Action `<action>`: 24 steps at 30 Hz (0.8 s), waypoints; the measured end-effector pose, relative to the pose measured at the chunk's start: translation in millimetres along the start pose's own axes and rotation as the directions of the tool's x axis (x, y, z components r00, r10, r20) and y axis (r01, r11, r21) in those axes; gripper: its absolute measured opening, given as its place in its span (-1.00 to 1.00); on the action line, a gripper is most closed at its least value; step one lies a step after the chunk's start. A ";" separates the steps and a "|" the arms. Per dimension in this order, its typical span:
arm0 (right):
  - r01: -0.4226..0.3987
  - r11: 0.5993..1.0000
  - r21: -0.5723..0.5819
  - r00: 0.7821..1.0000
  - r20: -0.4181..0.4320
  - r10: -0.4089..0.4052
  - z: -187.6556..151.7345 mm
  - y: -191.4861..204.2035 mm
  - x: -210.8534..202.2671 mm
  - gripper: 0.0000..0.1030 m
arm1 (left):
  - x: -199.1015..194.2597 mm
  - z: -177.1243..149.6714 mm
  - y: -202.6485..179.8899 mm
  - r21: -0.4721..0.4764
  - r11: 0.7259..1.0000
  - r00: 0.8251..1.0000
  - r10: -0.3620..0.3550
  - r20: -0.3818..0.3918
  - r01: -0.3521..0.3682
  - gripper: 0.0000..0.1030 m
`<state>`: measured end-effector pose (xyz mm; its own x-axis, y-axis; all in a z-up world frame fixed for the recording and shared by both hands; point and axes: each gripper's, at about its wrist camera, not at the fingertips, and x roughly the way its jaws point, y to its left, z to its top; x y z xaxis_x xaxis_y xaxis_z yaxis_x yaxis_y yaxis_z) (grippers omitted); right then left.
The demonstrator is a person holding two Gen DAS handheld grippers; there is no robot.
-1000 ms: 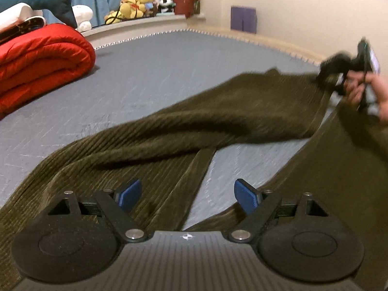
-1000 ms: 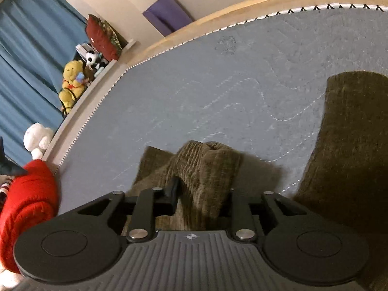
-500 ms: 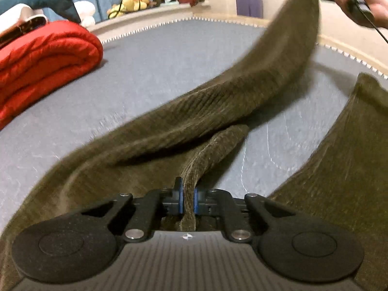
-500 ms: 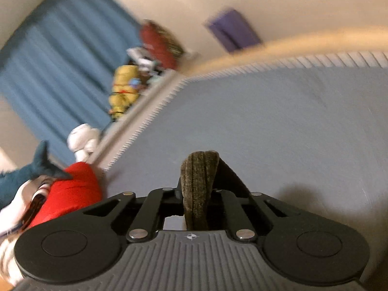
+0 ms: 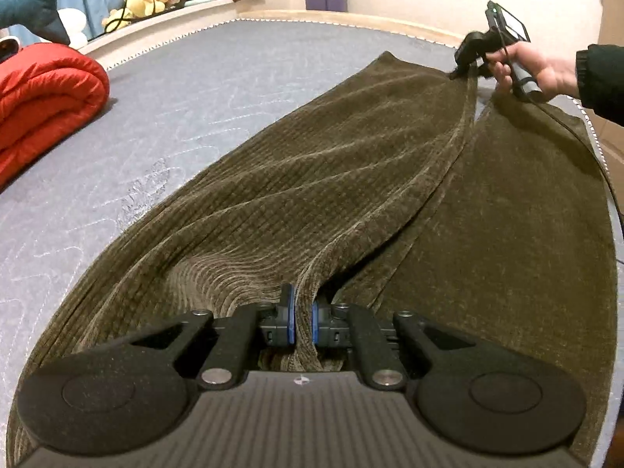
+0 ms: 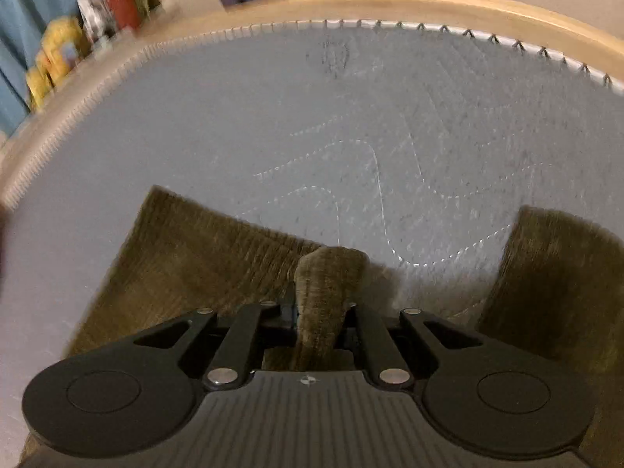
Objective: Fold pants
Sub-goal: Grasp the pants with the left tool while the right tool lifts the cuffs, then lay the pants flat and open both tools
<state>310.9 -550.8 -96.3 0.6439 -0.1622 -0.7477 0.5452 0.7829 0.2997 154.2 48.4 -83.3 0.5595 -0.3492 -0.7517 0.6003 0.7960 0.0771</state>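
Two legs of the pants (image 5: 351, 179) remain side by side ahead of the left gripper (image 5: 302, 319), not yet overlapped; an edge is clamped by it, a hem by the right gripper (image 6: 321, 312).

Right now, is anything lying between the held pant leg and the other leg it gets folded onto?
Nothing visible: only bare mattress separates the held leg from the other leg.

No legible text, no labels, no brands, no numbers, no signs in either view
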 end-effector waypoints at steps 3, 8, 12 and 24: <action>-0.027 1.000 -0.003 0.998 0.051 0.027 9.5 -0.6 -14.7 -0.83 | 0.9 -2.8 -2.6 -0.004 0.998 0.997 -0.061 -0.050 0.061 -0.72; 0.118 0.992 -0.035 0.986 0.121 -0.113 10.4 3.8 -51.8 -0.43 | -30.0 1.0 16.2 -0.129 0.983 0.991 -0.121 0.064 0.129 -0.12; 0.096 0.992 -0.084 0.977 0.197 -0.077 -3.2 6.1 -101.8 -0.30 | -48.8 -11.7 29.0 -0.174 0.974 0.985 -0.121 0.124 0.142 -0.13; -0.357 0.825 -0.438 0.891 0.106 0.442 -138.2 81.3 -274.3 0.05 | -55.1 -57.9 17.9 -0.274 0.949 0.987 0.141 -0.078 -0.158 -0.41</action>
<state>104.5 -359.6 51.3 0.8716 0.1379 -0.4704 -0.0154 0.9669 0.2548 101.0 110.5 -78.4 0.5926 -0.1935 -0.7819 0.3246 0.9458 0.0119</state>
